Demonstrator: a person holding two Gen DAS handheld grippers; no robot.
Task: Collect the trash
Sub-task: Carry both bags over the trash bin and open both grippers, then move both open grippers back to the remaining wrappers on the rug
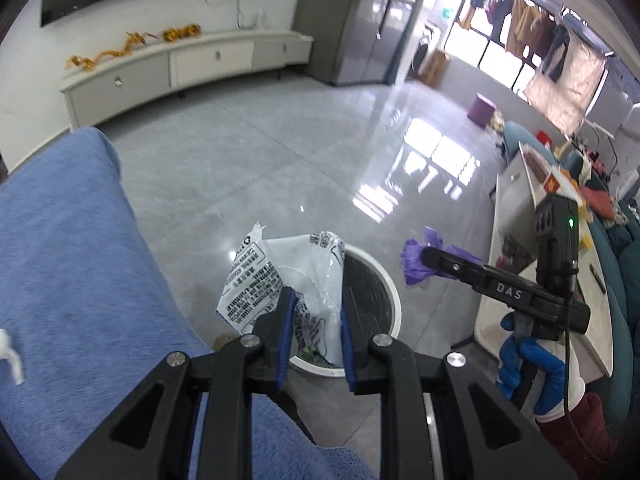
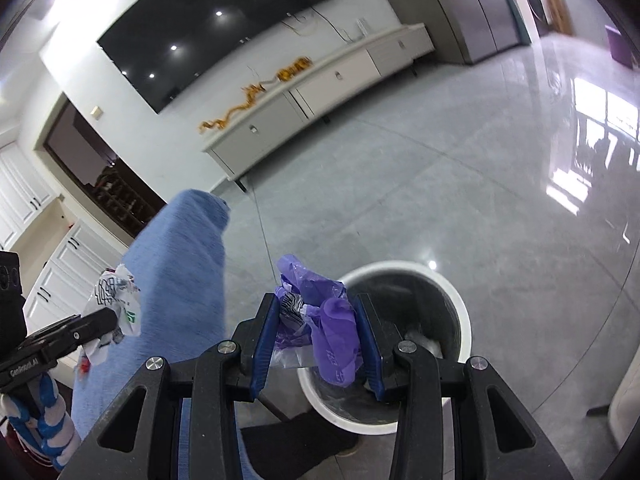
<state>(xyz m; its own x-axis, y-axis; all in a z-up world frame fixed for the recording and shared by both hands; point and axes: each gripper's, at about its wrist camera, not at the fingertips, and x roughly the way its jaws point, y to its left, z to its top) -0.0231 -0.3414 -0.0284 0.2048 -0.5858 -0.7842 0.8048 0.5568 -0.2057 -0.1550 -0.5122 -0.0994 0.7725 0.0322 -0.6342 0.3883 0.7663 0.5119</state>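
In the left wrist view, a blue cloth [image 1: 68, 264] filled the left side of the frame. At lower centre the left gripper [image 1: 314, 320] had its jaws narrowly parted and clamped on a crumpled white printed wrapper [image 1: 276, 272], which hung over the near rim of a white round bin [image 1: 394, 292] on the grey floor [image 1: 280, 160]. To the right, the right gripper [image 1: 420, 262], carried by a blue-and-white gloved hand [image 1: 528, 364], pinched a purple plastic bag [image 1: 416, 256] just right of the bin. In the right wrist view, the wrapper [image 2: 116, 300] showed at the left edge; at centre the purple bag [image 2: 328, 320] sat squeezed between the partly open blue pads [image 2: 262, 344], over the bin's [image 2: 460, 312] near left rim.
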